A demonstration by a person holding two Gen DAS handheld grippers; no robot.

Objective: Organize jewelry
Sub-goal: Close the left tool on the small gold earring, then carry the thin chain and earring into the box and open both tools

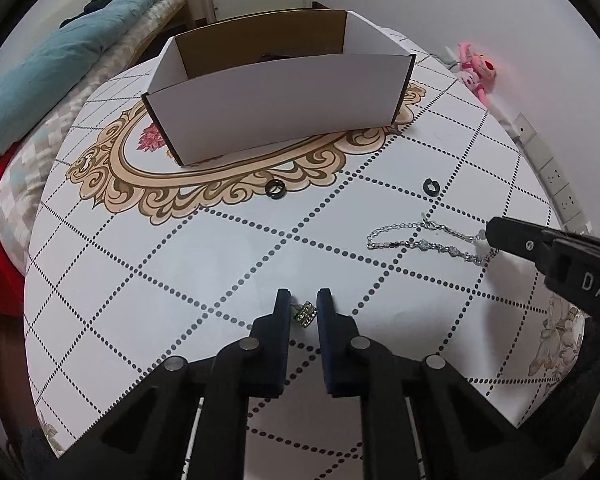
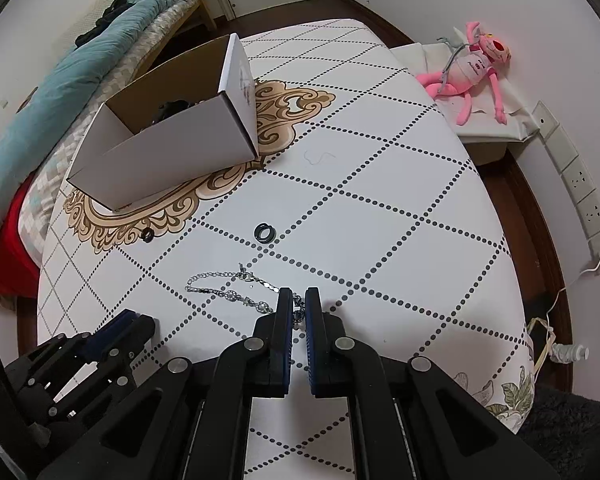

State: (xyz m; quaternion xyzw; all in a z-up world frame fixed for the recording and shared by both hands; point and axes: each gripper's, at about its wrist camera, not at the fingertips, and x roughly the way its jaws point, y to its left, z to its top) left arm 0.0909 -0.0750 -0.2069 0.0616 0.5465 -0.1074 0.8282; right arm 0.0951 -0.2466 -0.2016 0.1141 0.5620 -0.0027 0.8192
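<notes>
- The left gripper (image 1: 304, 304) is pinching a small gold-toned ring set with clear stones (image 1: 305, 313) between its black jaws, down on the white tablecloth with dotted diamond lines (image 1: 204, 264).
- The right gripper (image 2: 299, 303) is clamping one end of the silver beaded chain bracelet (image 2: 228, 290); the rest of it is trailing flat on the cloth.
- Both pieces are probably heading for the open white cardboard box (image 1: 276, 104) at the far side, which already holds dark items.
- Lifting straight up is advisable, so the ring is not twisting out.
- The bracelet's slack is needing clearance over the box wall.
- Two black rings (image 1: 275, 188) (image 1: 431, 186) are waiting near the box.
</notes>
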